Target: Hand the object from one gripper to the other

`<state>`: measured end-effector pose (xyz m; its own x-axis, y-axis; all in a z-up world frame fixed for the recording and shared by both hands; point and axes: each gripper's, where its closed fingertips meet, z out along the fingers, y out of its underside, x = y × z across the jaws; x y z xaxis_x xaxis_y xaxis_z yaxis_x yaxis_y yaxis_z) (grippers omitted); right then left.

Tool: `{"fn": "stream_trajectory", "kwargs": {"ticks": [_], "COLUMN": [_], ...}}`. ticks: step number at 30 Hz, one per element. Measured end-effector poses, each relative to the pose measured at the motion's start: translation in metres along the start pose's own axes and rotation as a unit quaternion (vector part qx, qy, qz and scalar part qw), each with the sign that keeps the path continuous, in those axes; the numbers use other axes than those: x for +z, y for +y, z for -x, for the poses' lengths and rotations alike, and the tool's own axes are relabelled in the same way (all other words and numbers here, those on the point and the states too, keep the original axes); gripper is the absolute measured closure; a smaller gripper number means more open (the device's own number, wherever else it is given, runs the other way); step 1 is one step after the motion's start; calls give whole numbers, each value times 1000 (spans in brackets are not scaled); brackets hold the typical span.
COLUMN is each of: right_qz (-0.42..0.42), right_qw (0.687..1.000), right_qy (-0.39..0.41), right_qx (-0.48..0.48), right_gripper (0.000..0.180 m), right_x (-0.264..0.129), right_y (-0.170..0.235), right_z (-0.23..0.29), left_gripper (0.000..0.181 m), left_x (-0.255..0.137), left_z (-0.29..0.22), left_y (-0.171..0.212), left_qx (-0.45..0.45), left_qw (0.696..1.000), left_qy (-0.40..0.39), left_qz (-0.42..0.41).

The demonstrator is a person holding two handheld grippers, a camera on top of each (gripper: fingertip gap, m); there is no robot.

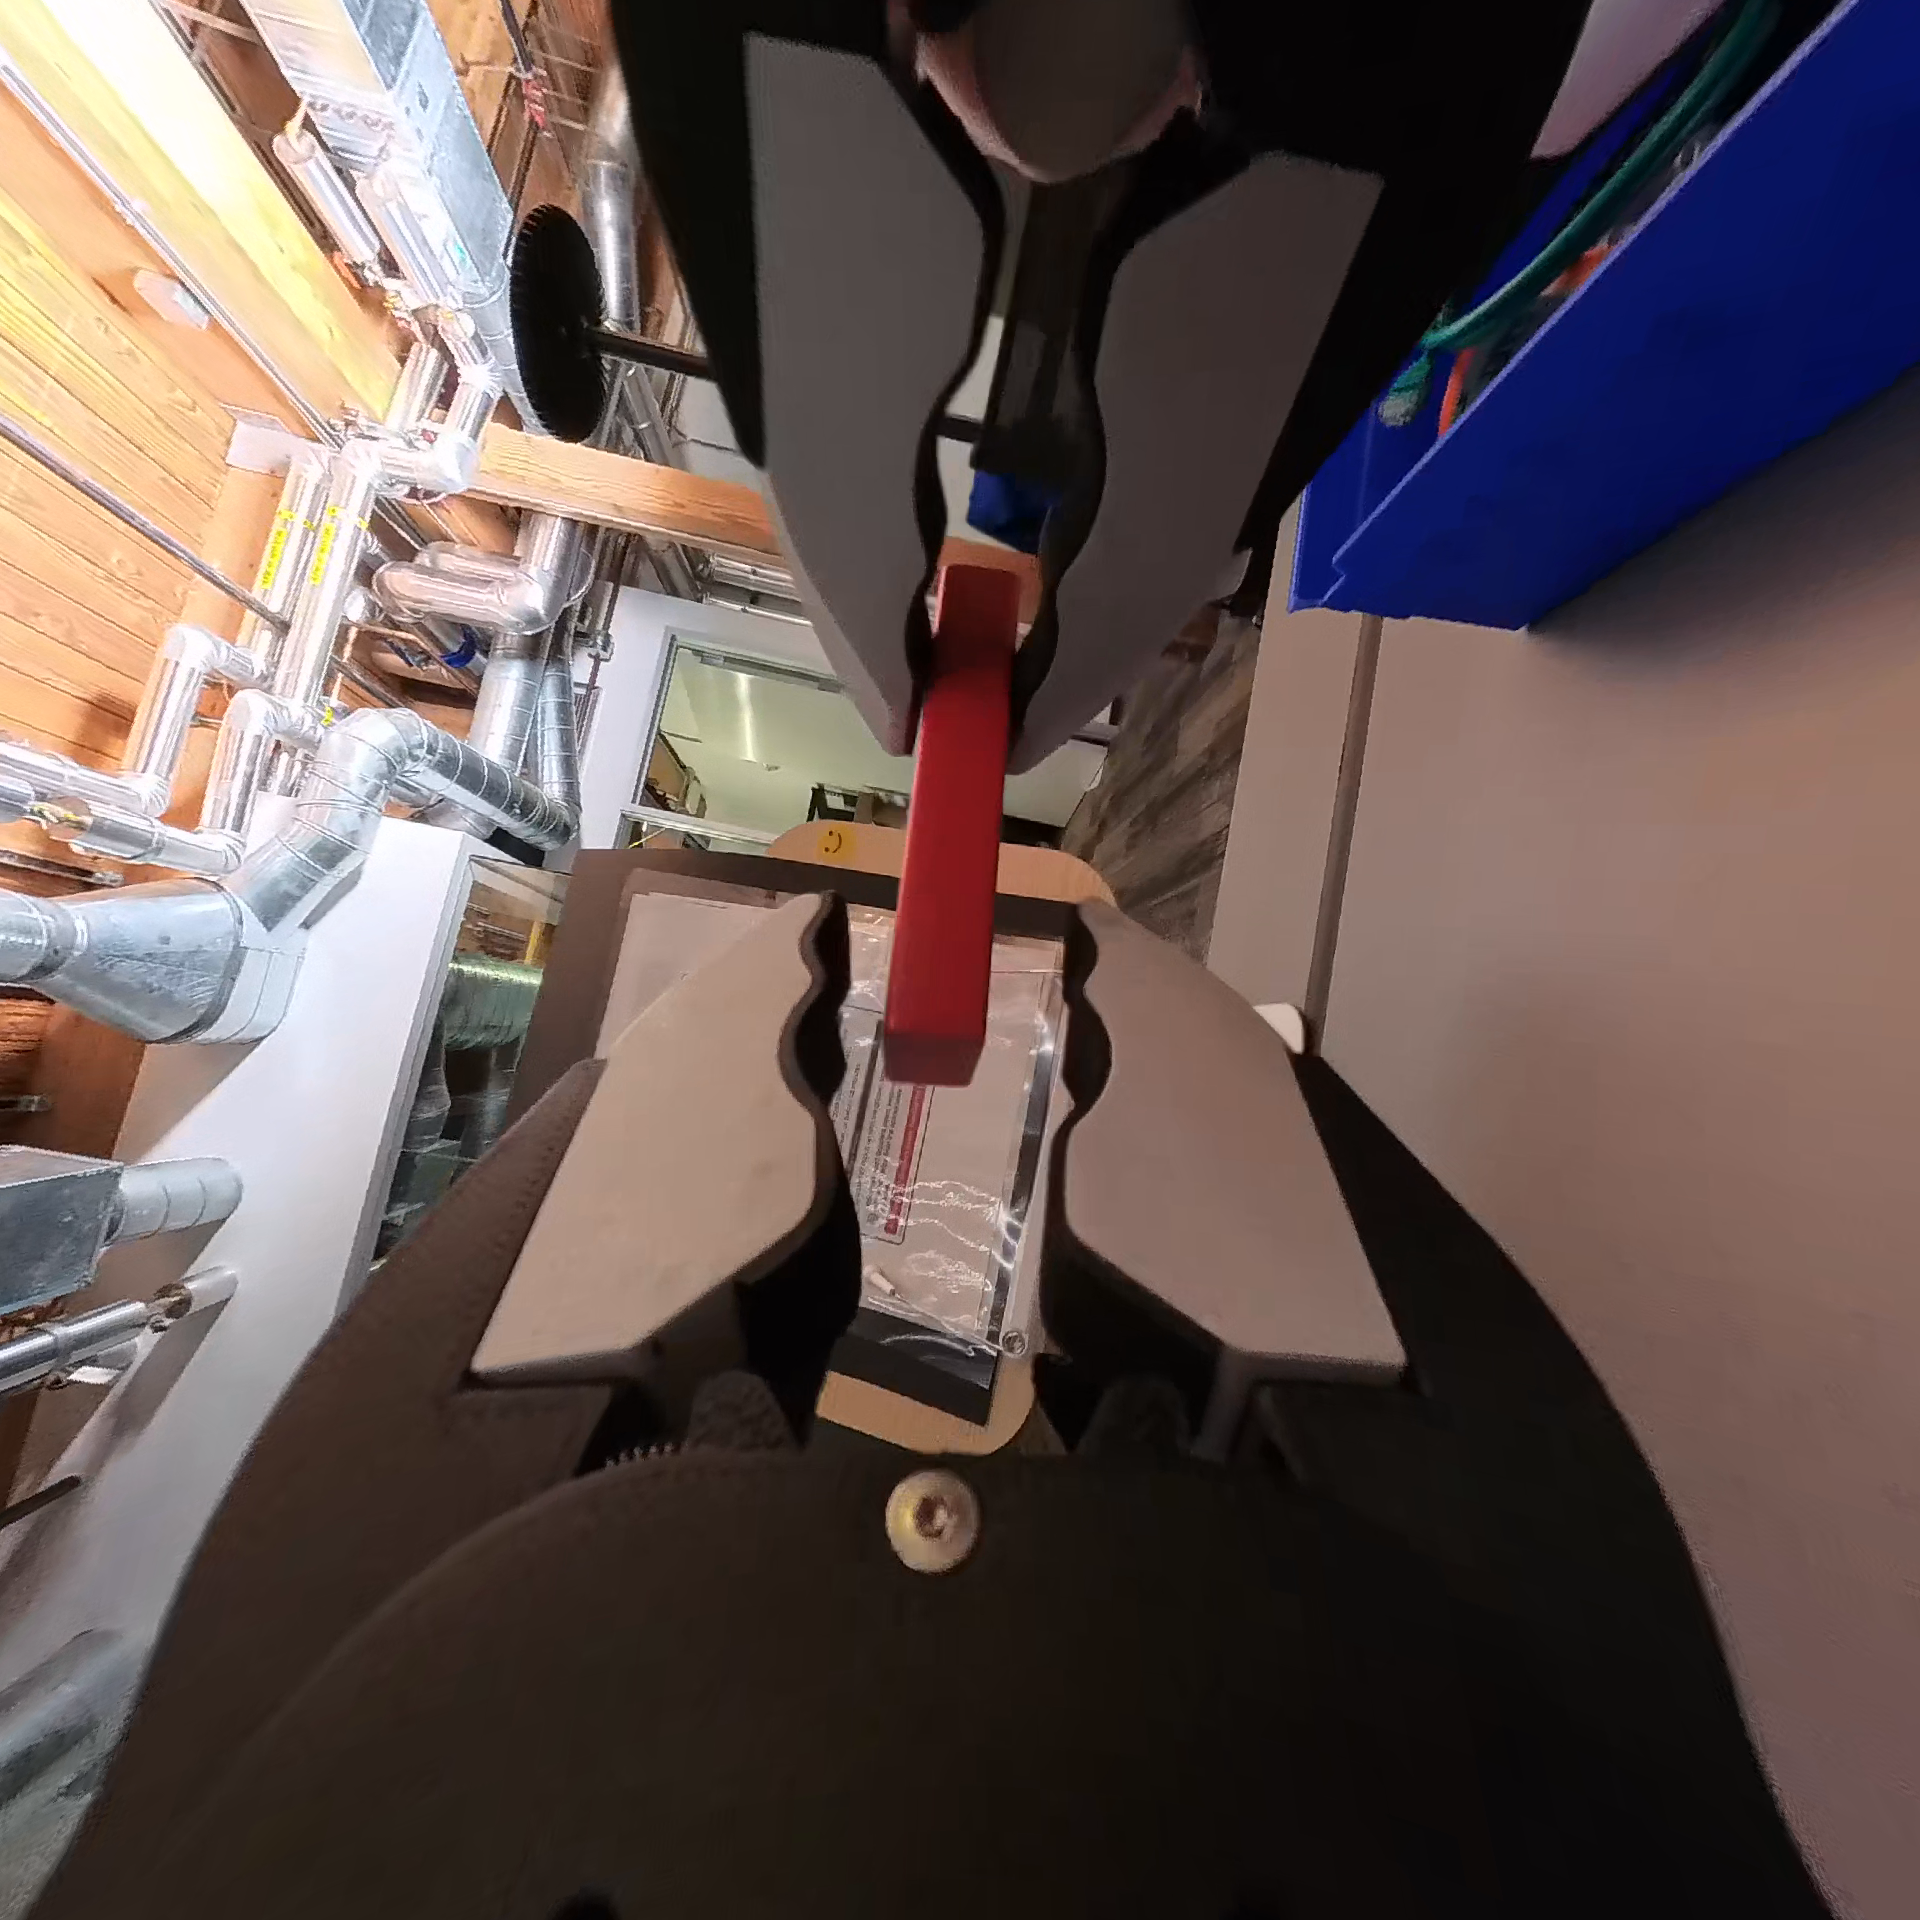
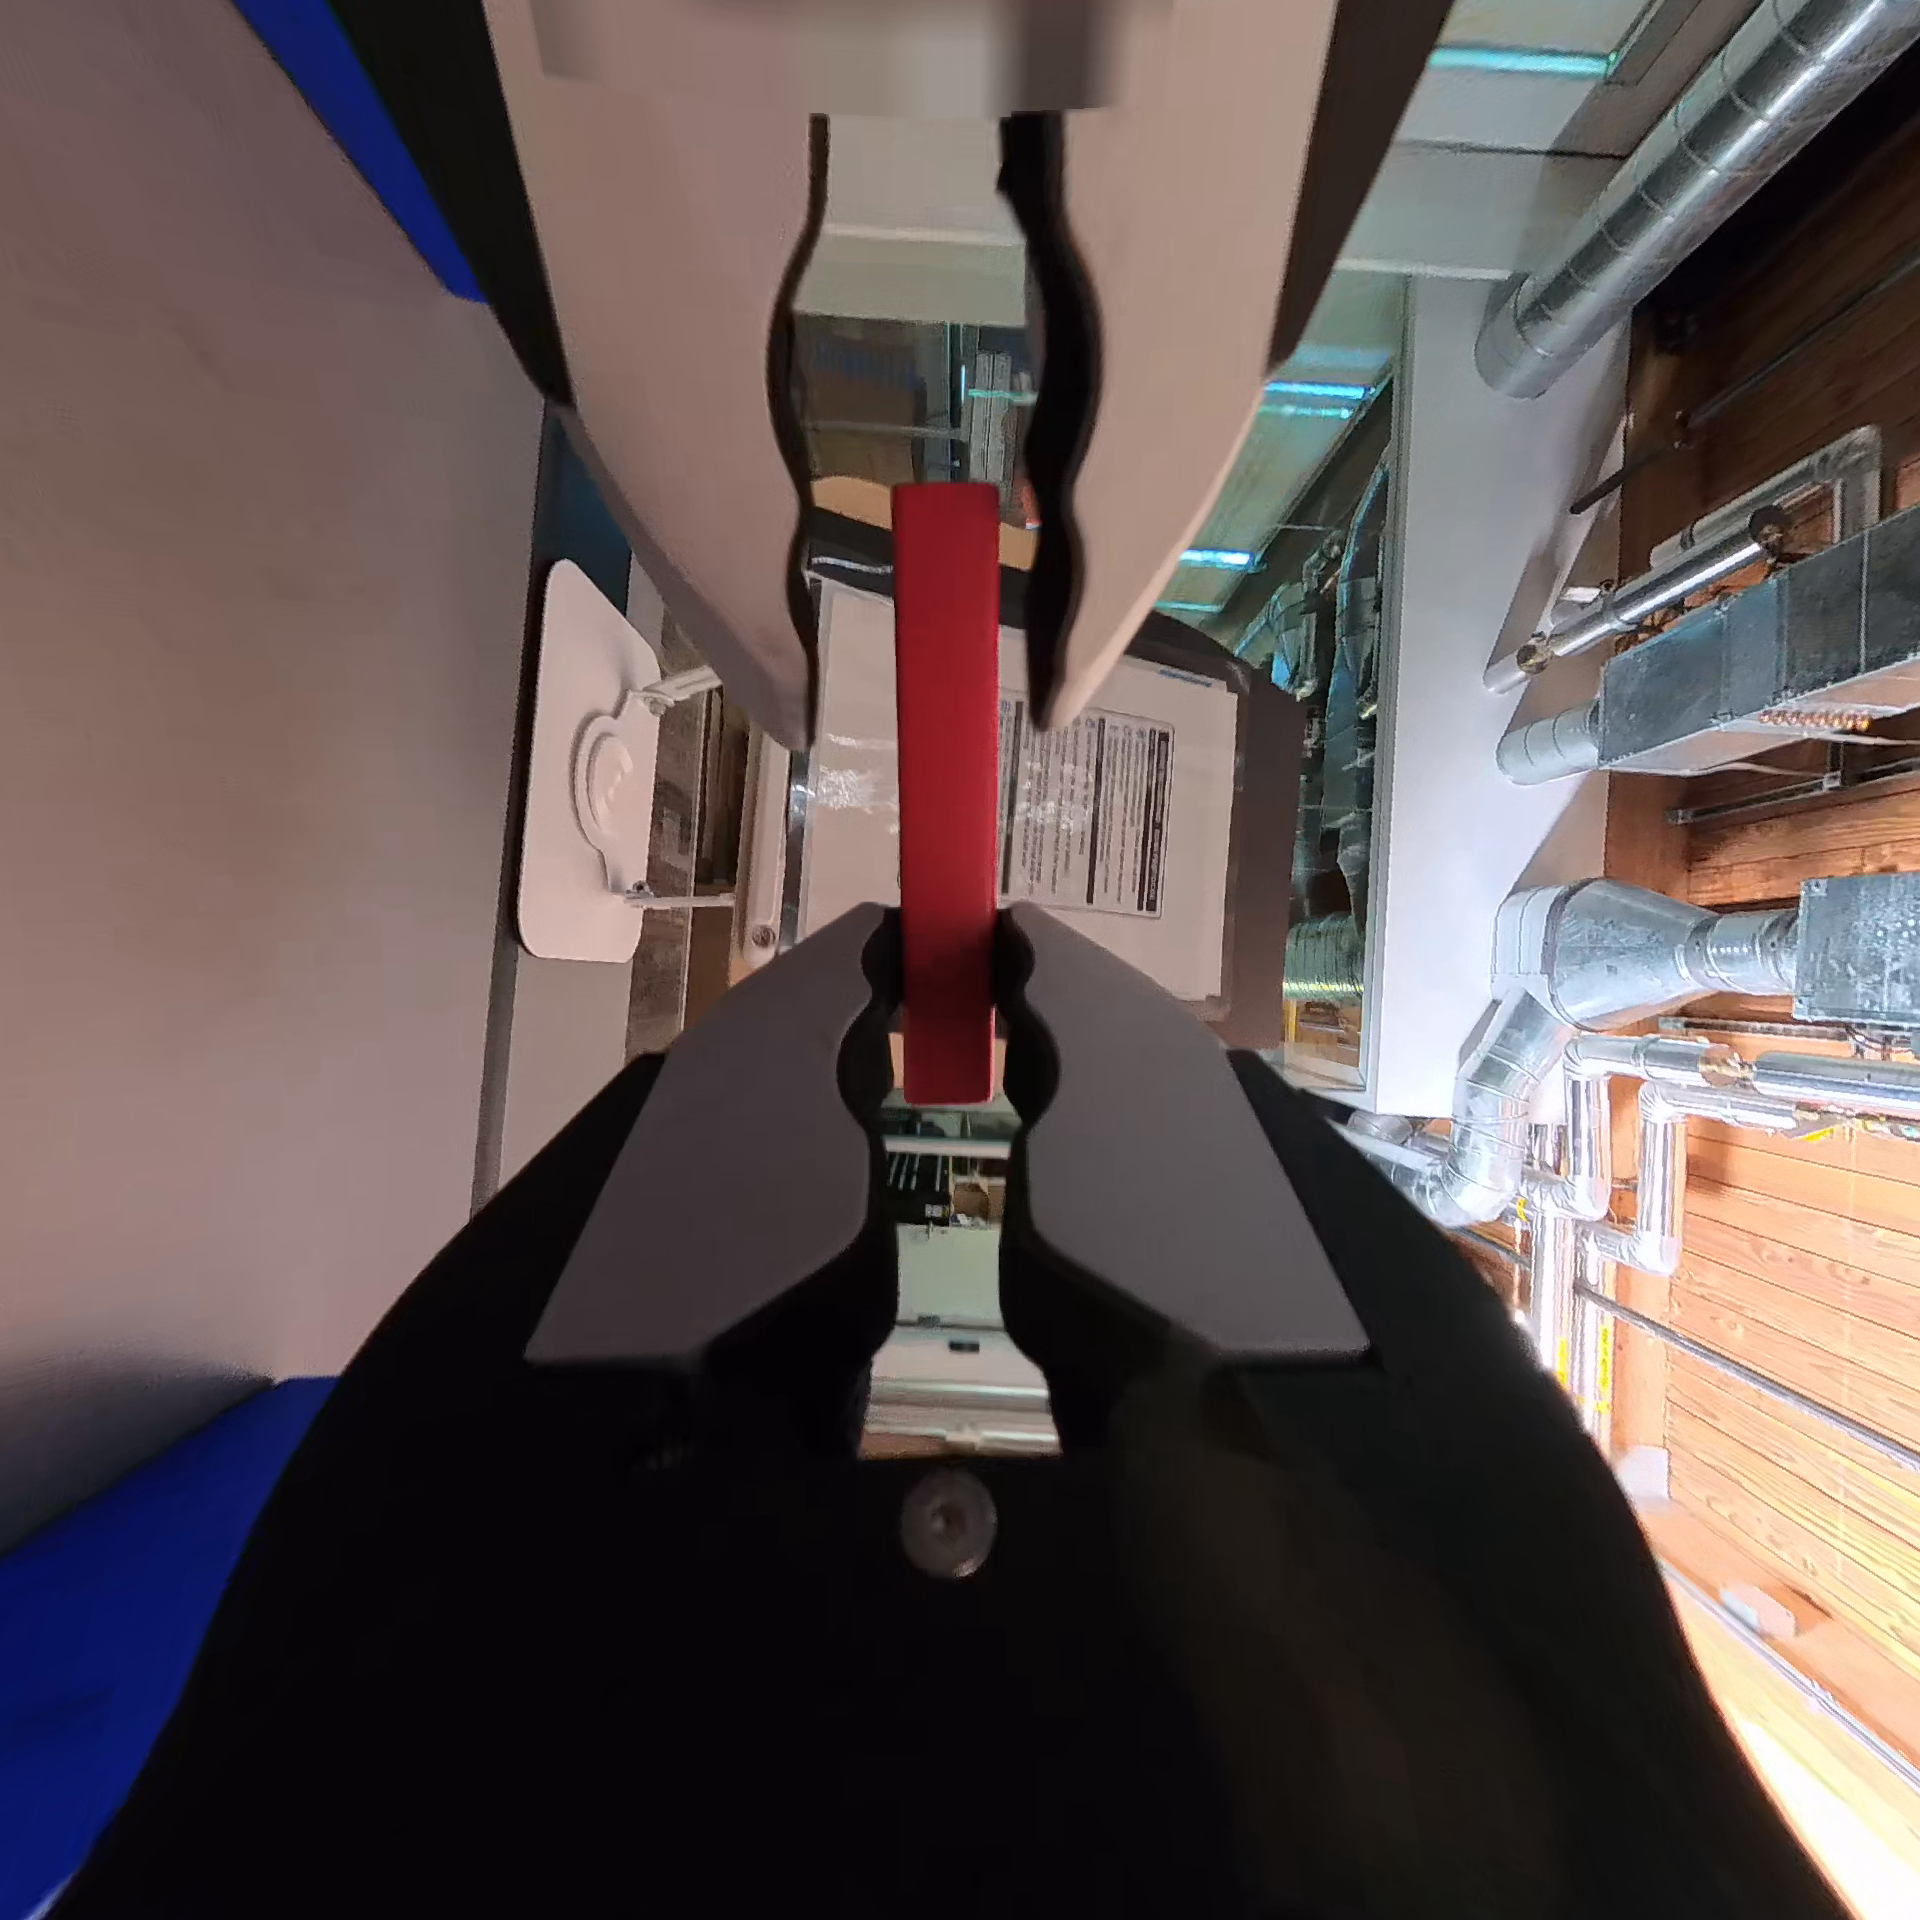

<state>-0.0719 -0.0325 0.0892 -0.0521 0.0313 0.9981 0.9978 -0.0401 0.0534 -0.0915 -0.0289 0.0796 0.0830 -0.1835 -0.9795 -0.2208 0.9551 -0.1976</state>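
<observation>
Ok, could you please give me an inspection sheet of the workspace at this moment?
Surface: nothing seen.
Job's things: slim red rectangular bar, held mid-air.
Clutter: blue plastic bin.
Tools: right tool shut on the bar; left tool open, straddling its free end without touching.
Cables: green and orange cables in the bin.
Surroundings: silver metal ducts, wooden plank ceiling, printed sheet behind a clear cover.

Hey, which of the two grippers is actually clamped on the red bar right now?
The right gripper: its fingers press both sides of the red bar. The left gripper is open, its fingers flanking the bar's free end with gaps on both sides.
</observation>
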Motion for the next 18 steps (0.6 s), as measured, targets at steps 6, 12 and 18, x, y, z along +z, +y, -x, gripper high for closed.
{"fn": "stream_trajectory", "kwargs": {"ticks": [6,12,18], "right_qz": [-42,-262,-520], "right_qw": [993,889,508], "right_qy": [110,111,-63], "right_qx": [6,359,684], "right_gripper": [145,140,138], "right_x": [-9,-44,-70], "right_y": [-8,-21,-30], "right_z": [-31,-77,-106], "left_gripper": [165,165,165], "left_x": [-5,-38,-51], "left_z": [19,74,83], "left_y": [-3,-28,-56], "left_qx": [-37,-343,-610], "left_qw": [998,919,713], "left_qy": [-40,-42,82], "left_qz": [-18,-189,-336]}}
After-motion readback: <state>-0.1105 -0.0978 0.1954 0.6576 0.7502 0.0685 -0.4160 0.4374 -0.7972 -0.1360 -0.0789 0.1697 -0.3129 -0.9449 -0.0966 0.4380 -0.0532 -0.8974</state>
